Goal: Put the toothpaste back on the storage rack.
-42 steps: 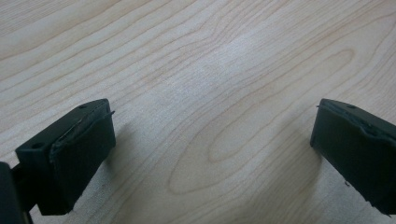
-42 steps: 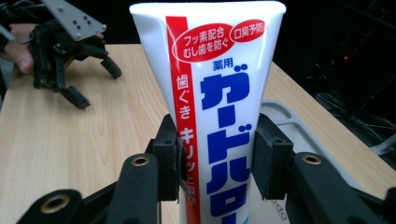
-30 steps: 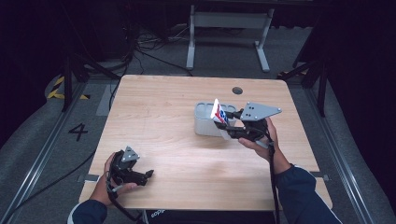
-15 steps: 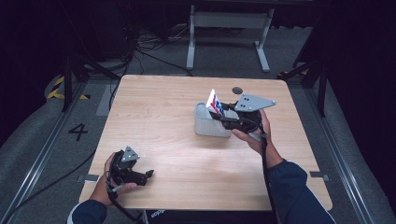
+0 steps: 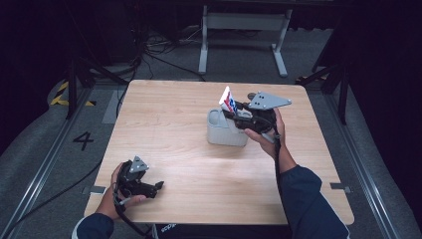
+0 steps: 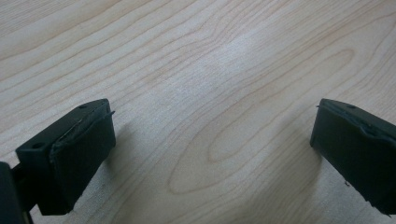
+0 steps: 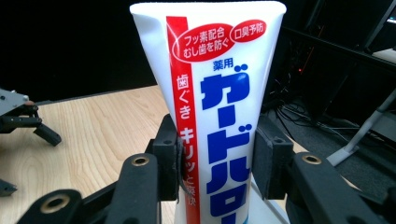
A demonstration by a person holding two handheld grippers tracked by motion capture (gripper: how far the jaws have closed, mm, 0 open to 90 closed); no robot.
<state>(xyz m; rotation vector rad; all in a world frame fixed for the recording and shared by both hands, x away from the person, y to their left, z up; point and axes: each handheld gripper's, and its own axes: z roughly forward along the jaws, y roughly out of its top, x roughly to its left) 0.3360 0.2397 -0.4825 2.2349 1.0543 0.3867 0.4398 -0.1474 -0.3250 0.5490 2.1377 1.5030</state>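
Desk: pale wood-grain top, rectangular, carrying all items listed. Holder: grey open-topped cup, upright, standing right of the desk's centre, nearer the far edge than the near one; looks rigid and steady on its base. Right tool: held in the person's right hand over the holder's far right rim, grey three-cornered plate on top; jaws clenched on the toothpaste tube, pads pressing both flanks of the tube about midway up its printed face, as the right gripper view shows. Left tool: held in the person's left hand near the desk's near left corner, well apart from the holder; jaws released and spread wide with nothing between them, bare wood beneath in the left gripper view. Toothpaste tube: white with red band and blue lettering, crimped flat end uppermost, tilted toward the left edge of the desk, lower end just above or at the holder's mouth; whether it touches the rim cannot be told. Handling judgement: light, soft-walled and smooth, so liable to dent or slip under a hard squeeze; best taken across the flat mid-body, as now, not at the thin crimp.
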